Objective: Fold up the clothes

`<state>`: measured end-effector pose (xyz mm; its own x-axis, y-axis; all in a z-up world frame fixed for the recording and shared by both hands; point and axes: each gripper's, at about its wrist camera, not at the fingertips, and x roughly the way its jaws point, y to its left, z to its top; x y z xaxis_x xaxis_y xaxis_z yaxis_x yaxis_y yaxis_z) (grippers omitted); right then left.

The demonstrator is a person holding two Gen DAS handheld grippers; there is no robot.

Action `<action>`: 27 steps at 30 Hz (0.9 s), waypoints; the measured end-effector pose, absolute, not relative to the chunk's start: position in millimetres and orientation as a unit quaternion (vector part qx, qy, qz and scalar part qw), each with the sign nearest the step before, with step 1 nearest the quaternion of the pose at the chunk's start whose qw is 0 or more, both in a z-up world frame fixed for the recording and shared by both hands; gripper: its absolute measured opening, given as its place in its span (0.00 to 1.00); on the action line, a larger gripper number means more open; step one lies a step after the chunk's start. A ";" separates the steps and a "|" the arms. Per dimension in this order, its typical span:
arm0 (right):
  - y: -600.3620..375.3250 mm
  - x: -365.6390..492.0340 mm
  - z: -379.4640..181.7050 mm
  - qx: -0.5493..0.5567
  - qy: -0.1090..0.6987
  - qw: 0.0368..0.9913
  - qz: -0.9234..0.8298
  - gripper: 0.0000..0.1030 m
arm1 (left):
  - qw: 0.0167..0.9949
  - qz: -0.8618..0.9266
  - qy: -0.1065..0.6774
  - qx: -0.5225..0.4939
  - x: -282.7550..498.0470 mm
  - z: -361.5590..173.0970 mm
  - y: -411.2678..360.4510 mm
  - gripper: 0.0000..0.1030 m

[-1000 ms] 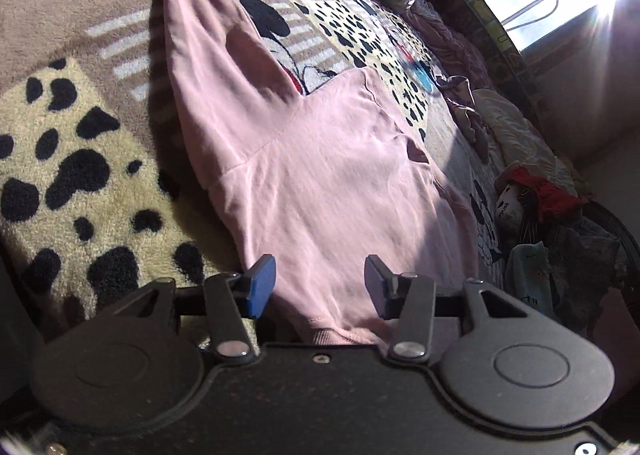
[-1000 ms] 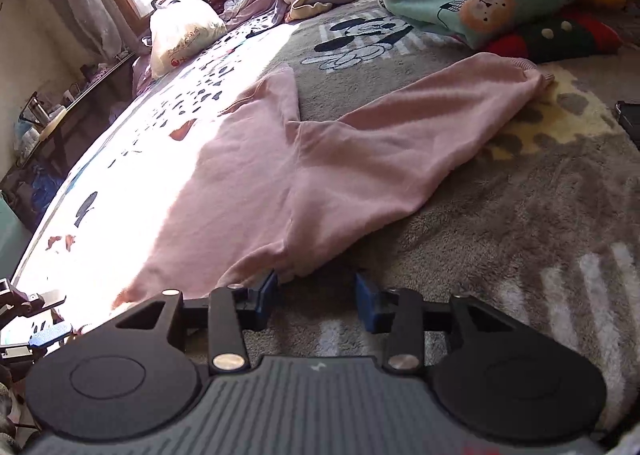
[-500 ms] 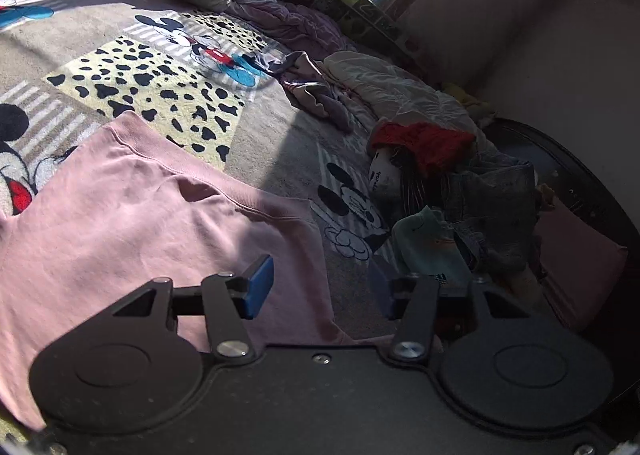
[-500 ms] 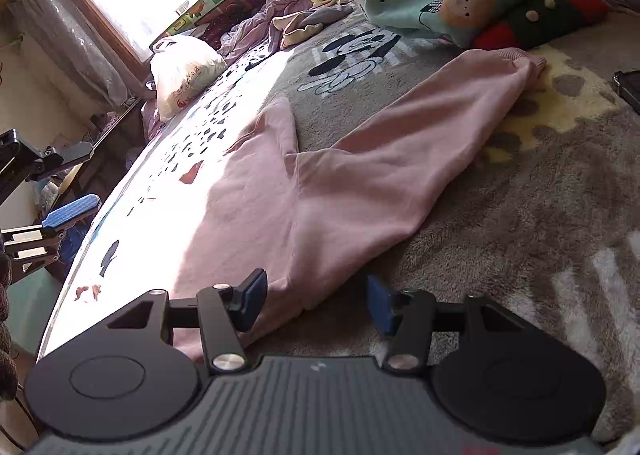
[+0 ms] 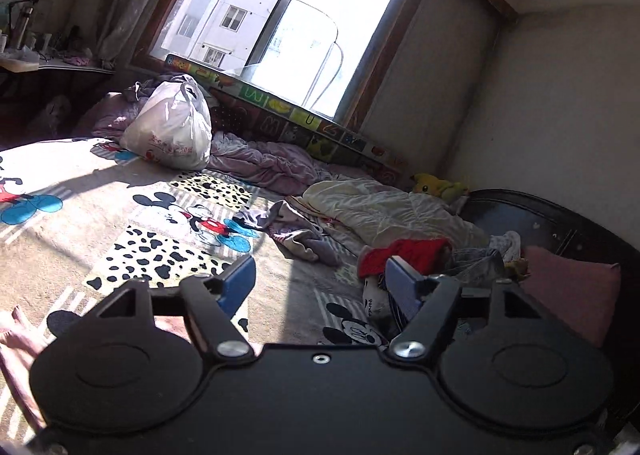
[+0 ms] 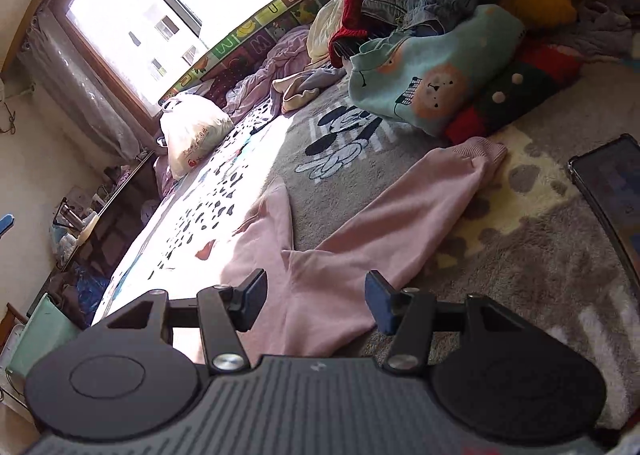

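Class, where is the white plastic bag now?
In the left wrist view, the white plastic bag sits upper left on the cartoon-print blanket, below the window.

Landmark: blanket [image 6: 552, 267] spread flat.
Sweatshirt [image 6: 360, 239]: lying on the blanket, one sleeve stretched toward the clothes pile.
Clothes pile [image 6: 452, 51]: at the blanket's far edge, just beyond that sleeve's cuff.
Plastic bag [image 5: 170, 127]: on the blanket's window-side edge, below the window [image 5: 288, 27].
Tablet [image 6: 612, 191]: on the blanket, right of the cuff.
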<state>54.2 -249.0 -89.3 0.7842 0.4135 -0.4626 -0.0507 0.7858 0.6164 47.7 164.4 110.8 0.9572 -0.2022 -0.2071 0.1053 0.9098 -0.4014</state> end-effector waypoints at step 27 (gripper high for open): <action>-156.8 54.1 -141.5 0.192 0.369 0.896 0.156 0.53 | 0.931 -0.091 0.352 -0.031 237.8 -63.6 -20.0 0.56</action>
<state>54.1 -156.8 -141.5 0.6787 0.4208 -0.6020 -0.1377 0.8780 0.4585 237.8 -20.0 -63.6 0.7351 -0.1917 -0.6503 0.1477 0.9814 -0.1224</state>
